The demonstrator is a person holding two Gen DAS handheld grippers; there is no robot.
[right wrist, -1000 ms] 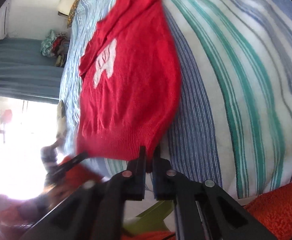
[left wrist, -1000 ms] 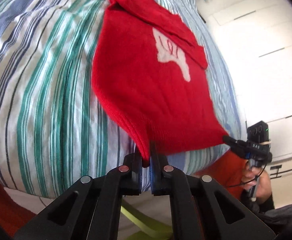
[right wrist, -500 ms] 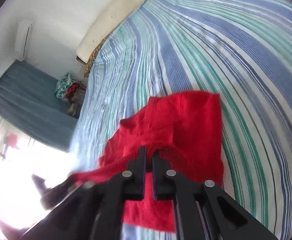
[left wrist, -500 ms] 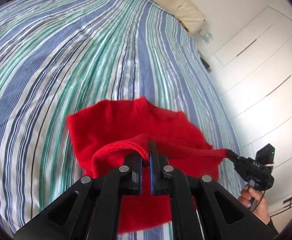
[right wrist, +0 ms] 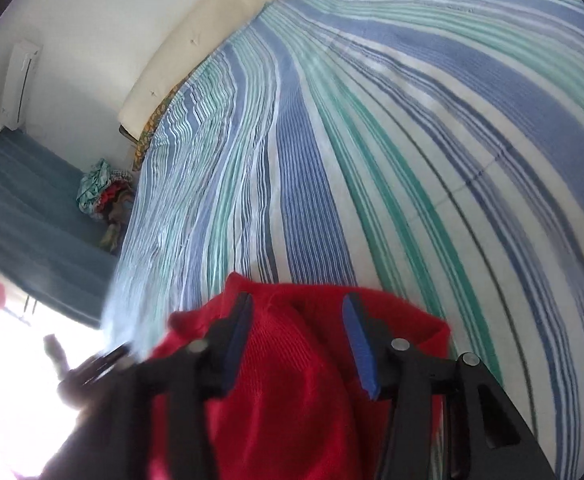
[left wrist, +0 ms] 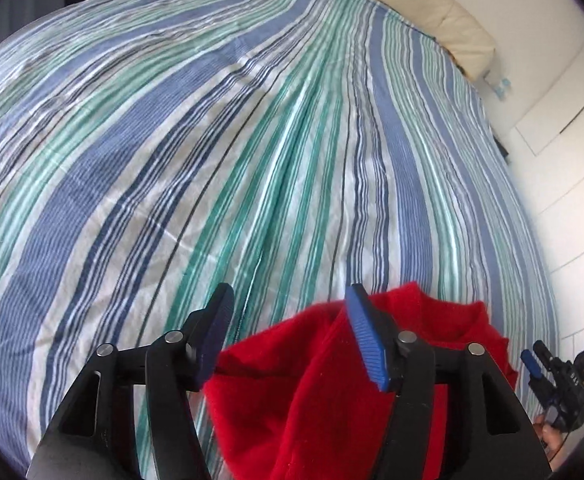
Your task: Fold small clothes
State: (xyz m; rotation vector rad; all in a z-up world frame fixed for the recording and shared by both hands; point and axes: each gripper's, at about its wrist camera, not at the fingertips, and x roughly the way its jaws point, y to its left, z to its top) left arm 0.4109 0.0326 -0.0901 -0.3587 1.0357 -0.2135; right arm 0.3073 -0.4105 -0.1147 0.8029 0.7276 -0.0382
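A small red knitted sweater [left wrist: 316, 392] lies folded over on the striped bedcover [left wrist: 251, 140], close under both grippers. My left gripper [left wrist: 287, 312] hangs above its left part with the jaws opening; the cloth lies below the blue pads [left wrist: 366, 344], which no longer press on it. In the right wrist view the red sweater [right wrist: 292, 384] fills the space beneath my right gripper [right wrist: 296, 320], whose jaws are opening too, pads apart and off the cloth. The right gripper [left wrist: 532, 364] also shows at the lower right of the left wrist view, held by a hand [left wrist: 548, 438].
The striped bedcover [right wrist: 372, 160] stretches far ahead of both grippers. A cream headboard cushion [left wrist: 452, 28] and white cupboard doors [left wrist: 572, 128] bound the bed's far and right sides. A heap of clothes [right wrist: 103, 192] lies beside the bed by a blue curtain [right wrist: 23, 208].
Both grippers carried the sweater's hem forward over its body, folding it, then let go. Their jaws, shut on the hem before, now stand apart.
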